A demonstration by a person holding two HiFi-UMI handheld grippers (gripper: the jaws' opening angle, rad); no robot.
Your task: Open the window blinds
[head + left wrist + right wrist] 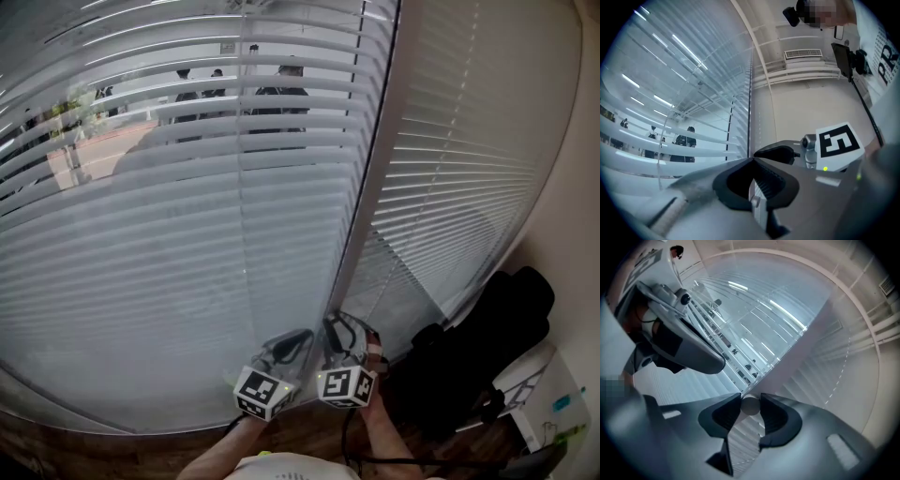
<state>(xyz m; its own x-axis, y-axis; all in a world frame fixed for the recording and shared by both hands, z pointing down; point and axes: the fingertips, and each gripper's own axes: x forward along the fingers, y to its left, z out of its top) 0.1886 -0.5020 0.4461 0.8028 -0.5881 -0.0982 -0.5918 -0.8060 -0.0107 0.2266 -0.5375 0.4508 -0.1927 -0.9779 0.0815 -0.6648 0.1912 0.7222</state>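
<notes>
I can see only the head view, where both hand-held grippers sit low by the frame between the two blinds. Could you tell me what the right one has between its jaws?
Observer: In the right gripper view, the right hand-held gripper is closed on a slim round rod, seen end-on between its pads. It is probably the blind's tilt wand.
Operator: Thank you. Is the left one holding anything as well?
Observer: No, not that I can see. The left gripper view shows the left hand-held gripper with its jaw tips together, and I can make out nothing between them.
</notes>
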